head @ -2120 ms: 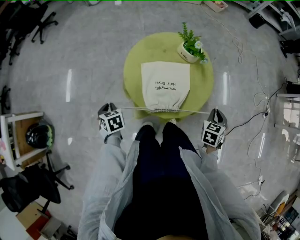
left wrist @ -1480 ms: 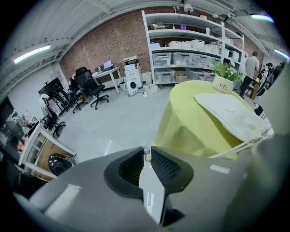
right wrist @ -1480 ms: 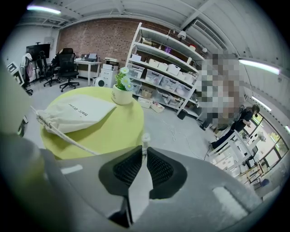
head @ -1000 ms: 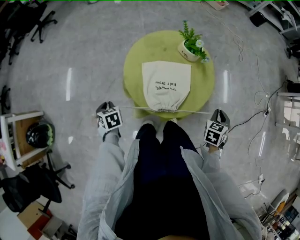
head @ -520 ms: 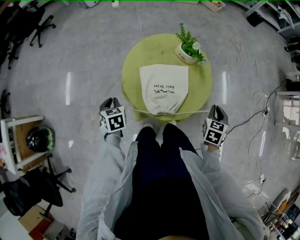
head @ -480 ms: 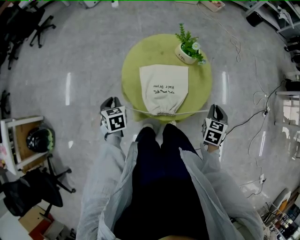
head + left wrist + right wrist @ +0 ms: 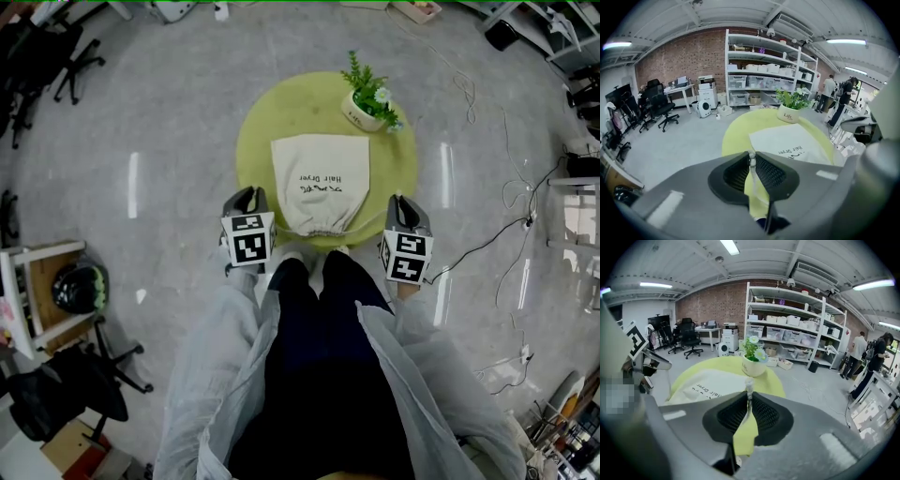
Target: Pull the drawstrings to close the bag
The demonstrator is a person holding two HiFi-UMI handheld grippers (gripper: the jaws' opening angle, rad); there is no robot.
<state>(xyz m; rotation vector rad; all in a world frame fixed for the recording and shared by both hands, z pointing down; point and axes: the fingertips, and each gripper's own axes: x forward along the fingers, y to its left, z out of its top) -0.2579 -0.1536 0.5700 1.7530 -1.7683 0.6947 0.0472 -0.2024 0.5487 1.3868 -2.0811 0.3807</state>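
The left gripper (image 7: 246,197) and right gripper (image 7: 399,202) each pinch 1 drawstring (image 7: 751,161); even, outward pulls along the table's (image 7: 258,131) near edge should cinch the bag (image 7: 321,183).

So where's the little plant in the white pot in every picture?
Head view: the potted plant is near the top, on the far right part of the round green table.
Left gripper view: potted plant right of centre, beyond the bag.
Right gripper view: potted plant in the middle, right of the bag.
Shared landmark: the cream bag with dark lettering, lying on the table in all three.
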